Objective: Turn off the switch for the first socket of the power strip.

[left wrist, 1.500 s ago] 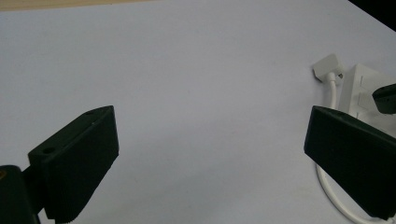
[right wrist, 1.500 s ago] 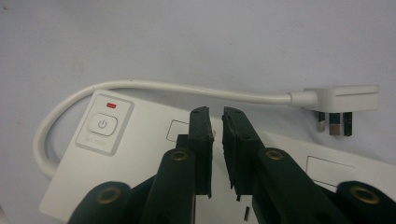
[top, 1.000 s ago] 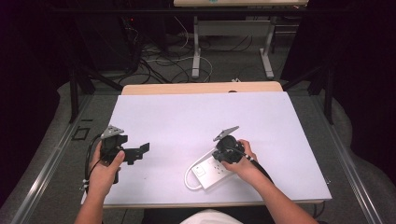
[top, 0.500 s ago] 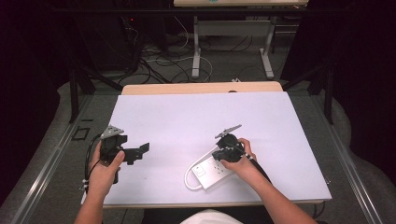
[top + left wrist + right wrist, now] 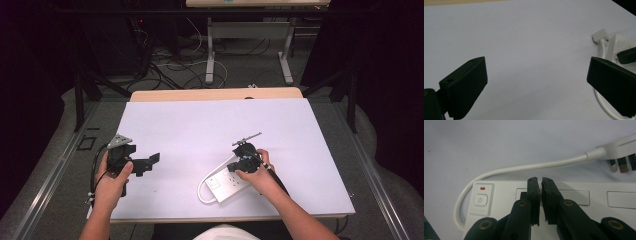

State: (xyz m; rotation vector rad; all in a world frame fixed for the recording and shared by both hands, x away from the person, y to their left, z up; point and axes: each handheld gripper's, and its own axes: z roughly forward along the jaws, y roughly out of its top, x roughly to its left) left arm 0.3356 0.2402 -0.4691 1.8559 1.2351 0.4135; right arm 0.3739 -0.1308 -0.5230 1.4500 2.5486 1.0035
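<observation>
A white power strip [image 5: 220, 184] lies on the white table [image 5: 200, 125] near its front edge, right of centre. Its cable [image 5: 201, 189] loops round the left end to a white plug [image 5: 619, 150] lying loose beside it. My right gripper [image 5: 234, 167] is tipped down onto the strip. In the right gripper view, my right gripper [image 5: 539, 180] has its jaws almost together over a socket of the strip [image 5: 499, 195], right of the power switch [image 5: 480, 200]. I see nothing between them. My left gripper [image 5: 147, 165] hovers at the table's left front, and in its own view this gripper [image 5: 536, 62] stands wide open.
Beyond the table's far wooden edge [image 5: 215, 94] are desk legs and loose cables on the floor [image 5: 200, 65]. Bare table surface lies between the two grippers and across the far half.
My right gripper has tilted further down and drawn slightly towards the strip's sockets. The left gripper and the strip have not moved.
</observation>
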